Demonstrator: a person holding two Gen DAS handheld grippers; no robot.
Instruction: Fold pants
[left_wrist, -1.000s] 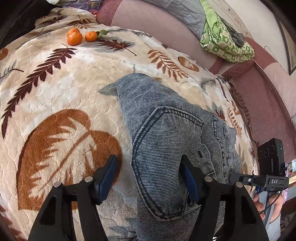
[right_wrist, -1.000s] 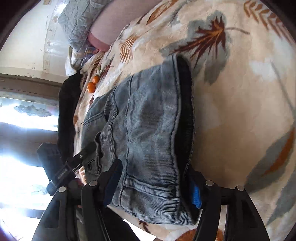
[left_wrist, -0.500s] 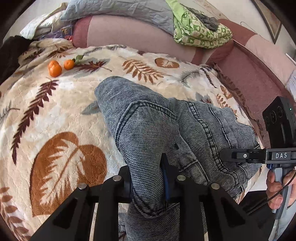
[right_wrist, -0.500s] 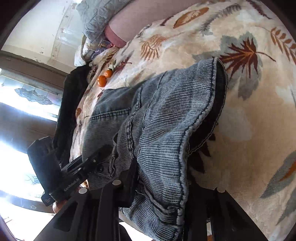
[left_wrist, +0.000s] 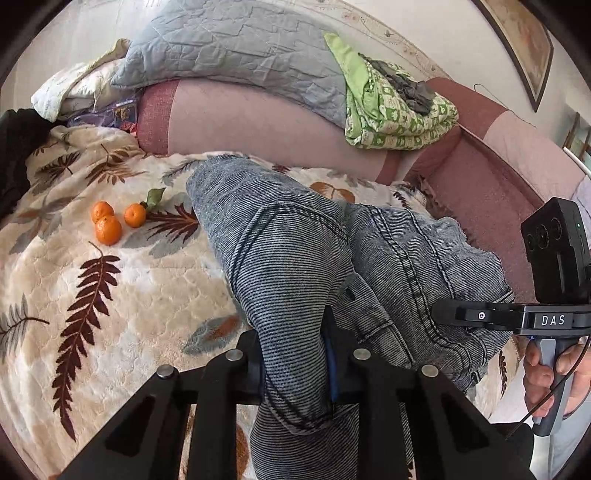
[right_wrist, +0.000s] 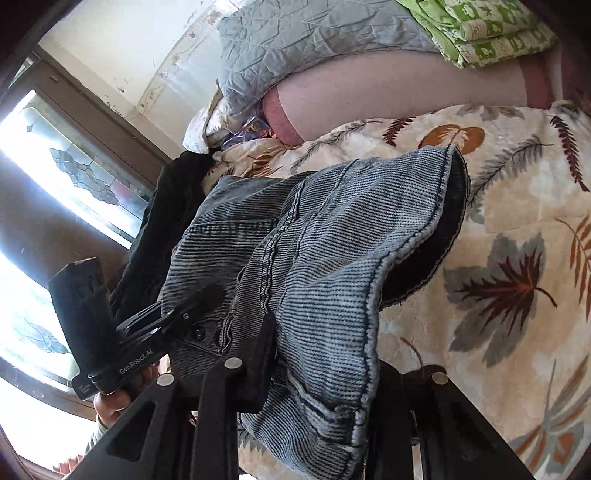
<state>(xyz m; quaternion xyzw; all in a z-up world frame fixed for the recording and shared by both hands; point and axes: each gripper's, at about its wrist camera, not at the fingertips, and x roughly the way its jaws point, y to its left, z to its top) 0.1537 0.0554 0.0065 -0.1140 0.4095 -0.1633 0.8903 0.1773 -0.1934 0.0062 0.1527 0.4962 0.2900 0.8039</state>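
one pair of grey-blue denim pants (left_wrist: 295, 266) lies on the leaf-print blanket (left_wrist: 122, 295), its near edge lifted off the blanket by two grippers. the left gripper (left_wrist: 295, 365) has its fingers clamped on a bunched fold of the denim at the near left; the right gripper (right_wrist: 321, 373) is clamped on the waistband side at the near right, the open waistband gaping dark beside it. three small oranges (left_wrist: 110, 221) sit together on the blanket, far left of the pants, one with a green leaf. at the far side — one grey quilted pillow (left_wrist: 236, 48) and one folded green patterned cloth (left_wrist: 399, 114) rest on a pink bolster (left_wrist: 258, 125).

a second ago both pairs of fingers stood wide apart around the flat denim; since then they have closed on it, and the held edge has come up — the cloth now hangs bunched where it lay flat.
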